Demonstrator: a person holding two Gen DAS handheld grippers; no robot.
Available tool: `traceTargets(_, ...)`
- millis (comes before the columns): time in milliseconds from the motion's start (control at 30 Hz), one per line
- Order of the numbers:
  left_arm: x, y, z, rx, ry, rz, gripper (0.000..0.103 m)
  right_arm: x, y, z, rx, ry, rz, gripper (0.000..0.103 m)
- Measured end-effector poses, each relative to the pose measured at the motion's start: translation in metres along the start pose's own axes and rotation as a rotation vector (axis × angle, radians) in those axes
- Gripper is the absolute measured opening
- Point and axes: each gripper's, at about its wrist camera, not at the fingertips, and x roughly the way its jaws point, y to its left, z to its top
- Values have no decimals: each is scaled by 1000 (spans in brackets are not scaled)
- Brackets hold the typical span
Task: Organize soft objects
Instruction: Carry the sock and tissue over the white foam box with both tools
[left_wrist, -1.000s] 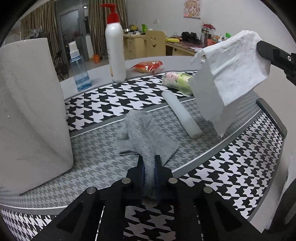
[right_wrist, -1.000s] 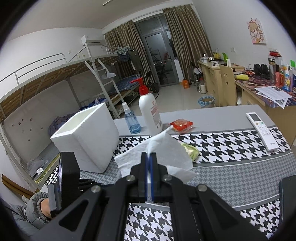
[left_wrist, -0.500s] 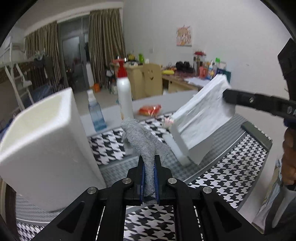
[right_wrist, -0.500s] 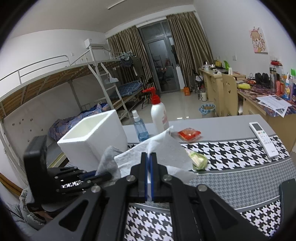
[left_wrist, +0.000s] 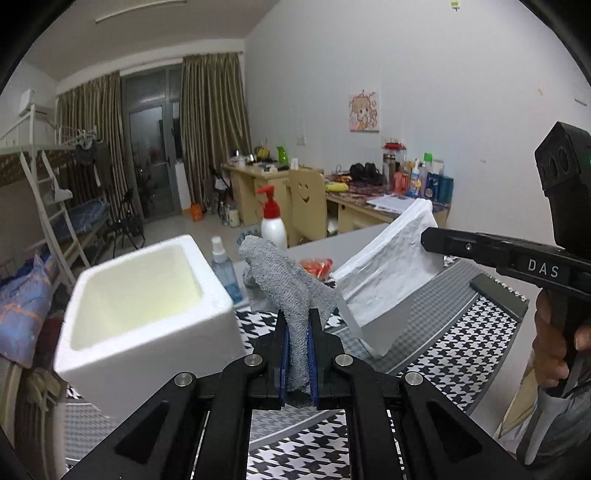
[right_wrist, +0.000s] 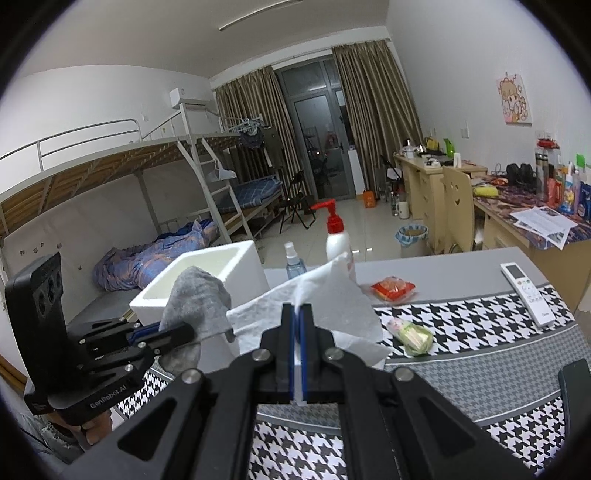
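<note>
both grippers hold soft items in the air beside a white foam box

the landmark here is an open white foam box (left_wrist: 147, 306) standing on a table covered with a black-and-white houndstooth cloth (left_wrist: 461, 354).

the left gripper (left_wrist: 298, 350) has its two fingers pressed tight onto a grey towel (left_wrist: 284, 284). the towel stands up from between the fingers and droops at its top, lifted clear of the cloth and just right of the foam box in the left wrist view. in the right wrist view the same towel (right_wrist: 195, 299) hangs in front of the box's near corner.

the right gripper (right_wrist: 297, 347) is clamped on a white paper towel (right_wrist: 314, 302), with only a thin sheet showing between its blue-edged fingers. the paper spreads out wide above the cloth, to the right of the foam box and beside the grey towel.

behind the box stand a small clear spray bottle (right_wrist: 293, 264) and a white pump bottle with a red top (right_wrist: 338, 236). further right of the box lie a red snack packet (right_wrist: 393, 288), a green-and-pink wrapped item (right_wrist: 412, 334), and a white remote control (right_wrist: 526, 293) near the table's far right edge.
</note>
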Motion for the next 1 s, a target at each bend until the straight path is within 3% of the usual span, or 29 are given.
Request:
traceTargets(333, -20, 20, 12, -28, -56, 7, 9, 2, 22, 16, -26, -28, 7, 4)
traceTargets(633, -32, 38, 23, -26, -121, 79, 9, 14, 42, 32, -59, -29, 34, 4)
traceTargets(1000, -32, 63, 30, -61, -131, 169, 9, 36, 64, 52, -104, -13, 82, 4)
